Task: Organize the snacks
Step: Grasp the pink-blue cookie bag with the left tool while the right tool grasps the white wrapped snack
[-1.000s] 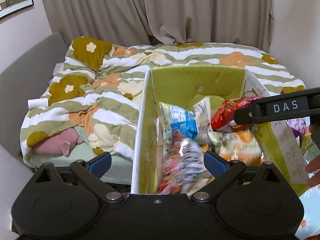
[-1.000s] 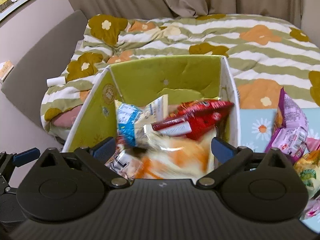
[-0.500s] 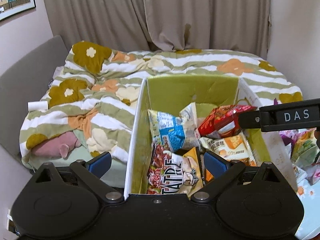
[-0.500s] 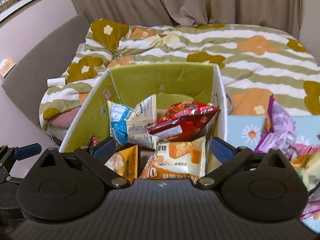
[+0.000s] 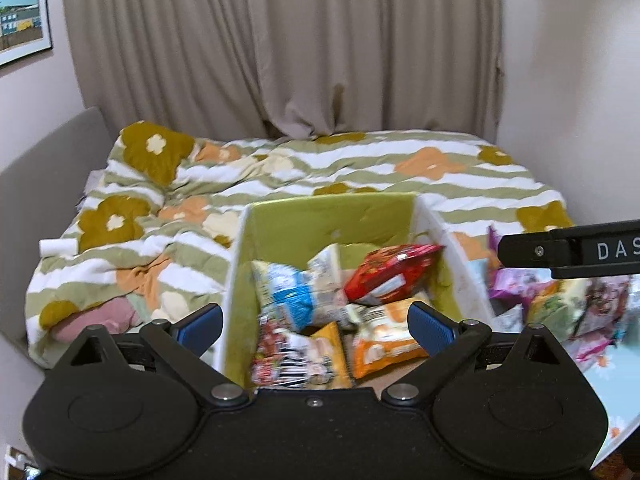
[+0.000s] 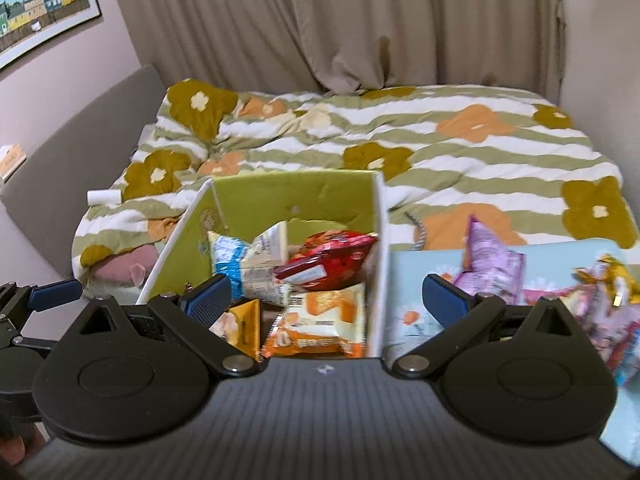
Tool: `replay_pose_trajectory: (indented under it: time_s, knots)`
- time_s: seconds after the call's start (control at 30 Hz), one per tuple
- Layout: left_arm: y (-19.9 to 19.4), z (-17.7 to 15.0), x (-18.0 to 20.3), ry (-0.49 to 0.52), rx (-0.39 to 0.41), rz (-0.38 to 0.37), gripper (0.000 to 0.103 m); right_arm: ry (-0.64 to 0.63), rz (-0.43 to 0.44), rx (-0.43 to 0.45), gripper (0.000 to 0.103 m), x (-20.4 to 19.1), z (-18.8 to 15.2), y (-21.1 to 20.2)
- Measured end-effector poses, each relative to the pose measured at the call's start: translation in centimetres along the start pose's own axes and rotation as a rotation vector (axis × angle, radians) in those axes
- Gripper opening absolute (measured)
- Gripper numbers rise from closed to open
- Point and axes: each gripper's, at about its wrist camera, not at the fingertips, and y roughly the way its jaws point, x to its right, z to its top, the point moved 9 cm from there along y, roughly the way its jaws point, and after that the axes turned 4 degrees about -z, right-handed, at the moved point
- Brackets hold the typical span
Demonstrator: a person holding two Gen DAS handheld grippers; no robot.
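Observation:
A green-lined box stands on the bed and holds several snack packs: a red bag, a blue-and-white bag, an orange pack and a dark printed bag. More packs lie right of the box, among them a purple bag. My left gripper is open above the box's near end, holding nothing. My right gripper is open and empty over the box's right wall.
A flowered striped quilt covers the bed behind the box. A grey headboard runs along the left. Curtains hang at the back. The loose packs rest on a light-blue daisy sheet. The other gripper's black bar crosses the right.
Both grippers have pulled up and back from the box, so more curtain shows. Snack packs that were blurred in motion now lie still inside the box. The right view has shifted right.

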Motion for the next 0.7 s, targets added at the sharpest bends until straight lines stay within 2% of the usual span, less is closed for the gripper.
replay_pose_trajectory:
  time_s: [0.23,0.43,0.7]
  knots:
    - [-0.3,0.6,5.6,0.046,0.030,-0.056,0.101,0.071,-0.060,0.055,0.103,6.4,-0.4,-3.6]
    - [-0.2,1.1,12.2,0.048,0.050,-0.094,0.101,0.063,-0.133,0.088,0.103,13.8,-0.8,-6.1]
    - [1.3,1.1,21.8,0.077,0.046,-0.165,0.101,0.052,-0.197,0.073,0.103,24.1,-2.3,-7.7]
